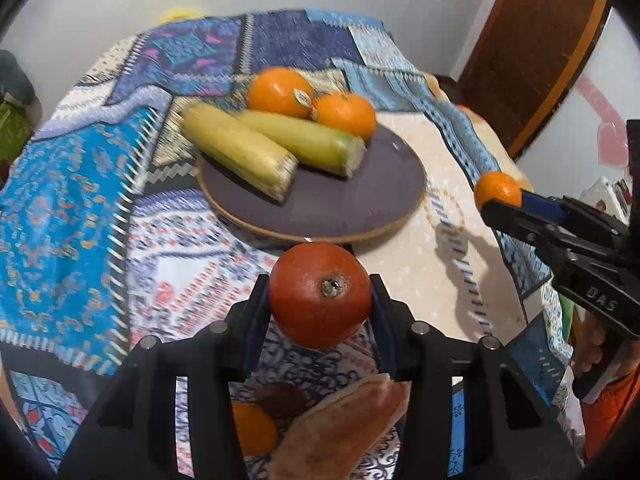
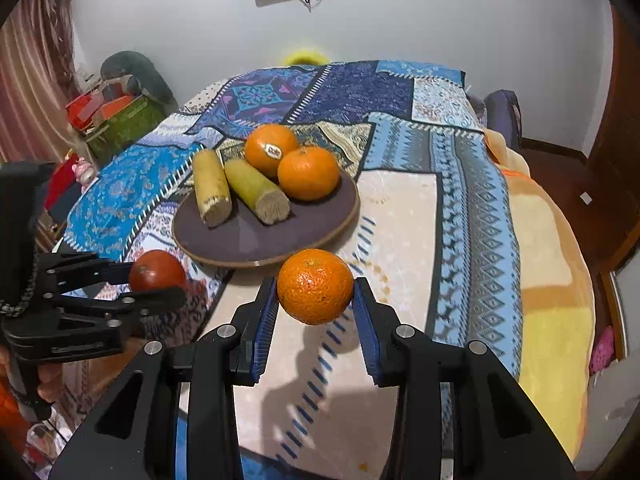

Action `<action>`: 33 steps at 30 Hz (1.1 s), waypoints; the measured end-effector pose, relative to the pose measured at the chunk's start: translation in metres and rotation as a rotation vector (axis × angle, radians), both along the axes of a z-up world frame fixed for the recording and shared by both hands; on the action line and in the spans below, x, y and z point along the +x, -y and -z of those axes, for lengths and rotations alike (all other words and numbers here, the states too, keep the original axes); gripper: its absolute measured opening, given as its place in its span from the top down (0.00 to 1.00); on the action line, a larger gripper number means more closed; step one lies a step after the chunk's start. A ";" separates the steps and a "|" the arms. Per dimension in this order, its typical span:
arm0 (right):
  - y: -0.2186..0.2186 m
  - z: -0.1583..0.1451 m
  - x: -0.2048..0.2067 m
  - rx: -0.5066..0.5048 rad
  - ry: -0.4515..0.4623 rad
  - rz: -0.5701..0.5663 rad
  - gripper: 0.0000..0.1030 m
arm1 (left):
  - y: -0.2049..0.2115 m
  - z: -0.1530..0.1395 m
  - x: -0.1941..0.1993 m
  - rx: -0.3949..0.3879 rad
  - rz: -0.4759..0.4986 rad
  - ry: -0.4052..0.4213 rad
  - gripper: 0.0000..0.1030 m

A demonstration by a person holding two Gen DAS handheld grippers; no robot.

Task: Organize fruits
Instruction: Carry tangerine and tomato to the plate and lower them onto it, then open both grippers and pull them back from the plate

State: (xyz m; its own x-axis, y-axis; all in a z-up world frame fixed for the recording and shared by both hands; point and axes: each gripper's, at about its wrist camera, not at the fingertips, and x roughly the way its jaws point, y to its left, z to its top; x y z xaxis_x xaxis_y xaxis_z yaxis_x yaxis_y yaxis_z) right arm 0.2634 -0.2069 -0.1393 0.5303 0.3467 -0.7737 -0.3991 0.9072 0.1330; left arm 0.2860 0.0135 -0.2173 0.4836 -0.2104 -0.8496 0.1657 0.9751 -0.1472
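My left claw (image 1: 320,292) grips a dark red fruit (image 1: 319,294) across its middle, and my right claw (image 2: 315,300) grips an orange (image 2: 315,286) the same way. Both hang in the air just short of the plate's (image 2: 320,236) near rim, the red fruit at its left front, the orange at its front.

The biggest risk is a roll. Both fruits are round and held only by narrow pads (image 2: 267,316) at their widest part, so a loose squeeze or a jolt could let one slip out onto the patterned cloth (image 2: 400,224) and run off the surface. The plate is also shallow, with a low rim, so anything released too high or too near the edge could trundle straight off again.

The back of the plate is crowded: two oranges (image 2: 292,162) and two cut yellow-green stalks (image 2: 236,186) lie together there. Bumping them could scatter the pile. Only the front is bare, and both claws aim at that patch, so they could knock each other.

Both claws point forward and slightly down, fingers level, side by side but apart.
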 end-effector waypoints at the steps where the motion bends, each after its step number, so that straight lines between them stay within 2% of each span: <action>1: -0.003 -0.001 0.003 0.002 0.004 -0.003 0.66 | -0.003 -0.003 0.001 0.003 -0.007 0.009 0.55; 5: -0.012 -0.003 0.014 0.003 0.019 -0.015 0.66 | -0.012 -0.014 0.011 -0.013 -0.021 0.027 0.55; 12: -0.025 -0.001 0.039 -0.017 0.033 -0.032 0.66 | 0.003 -0.018 0.034 -0.047 0.007 0.040 0.55; 26: -0.031 0.034 0.079 -0.050 -0.031 -0.054 0.66 | 0.026 0.004 0.066 -0.024 0.029 0.032 0.54; 33: -0.031 0.034 0.078 -0.074 -0.024 -0.054 0.63 | 0.025 -0.008 0.063 -0.018 0.029 0.071 0.52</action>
